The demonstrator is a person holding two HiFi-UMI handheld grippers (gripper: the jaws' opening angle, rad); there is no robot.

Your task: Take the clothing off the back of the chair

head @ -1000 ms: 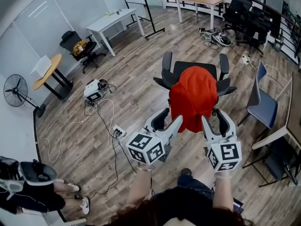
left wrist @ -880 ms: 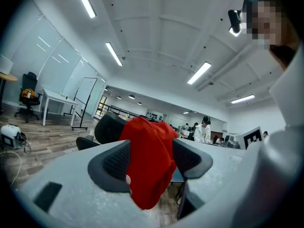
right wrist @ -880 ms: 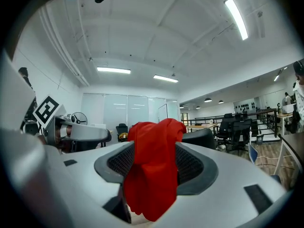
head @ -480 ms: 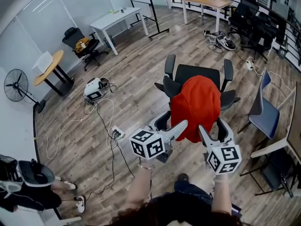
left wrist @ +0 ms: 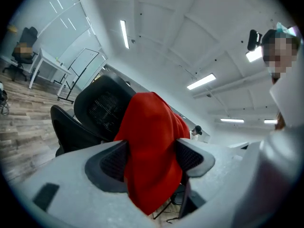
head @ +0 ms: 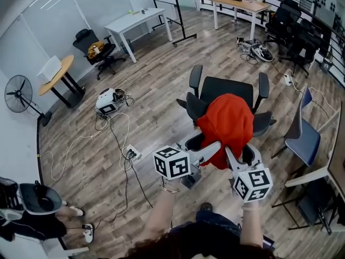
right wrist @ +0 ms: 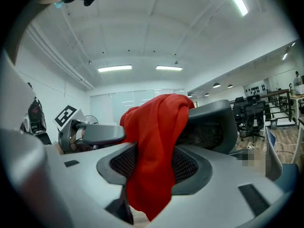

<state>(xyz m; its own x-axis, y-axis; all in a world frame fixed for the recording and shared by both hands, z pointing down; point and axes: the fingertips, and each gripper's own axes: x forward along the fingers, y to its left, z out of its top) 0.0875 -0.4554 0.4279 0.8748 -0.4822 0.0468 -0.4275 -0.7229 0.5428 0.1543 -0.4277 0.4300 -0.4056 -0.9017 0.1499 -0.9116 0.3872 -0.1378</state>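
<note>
Nearby, the left gripper (head: 209,140) and right gripper (head: 239,149) are both closing their jaws, each with the hanging lower edge of the red fabric garment (head: 229,120) between its pads. The garment drapes over the back of the black mesh office chair (head: 226,86). Wooden plank floor (head: 156,85) lies open on the chair's left; a blue chair (head: 302,139) stands near on its right.

Your left gripper (head: 207,143) and right gripper (head: 240,152) are side by side, each with its jaws closing and the clothing (head: 226,123) hanging between them. The clothing drapes over the chair (head: 226,86) back, straight ahead of both. A power strip (head: 131,154) lies well off to the left gripper's left.
</note>
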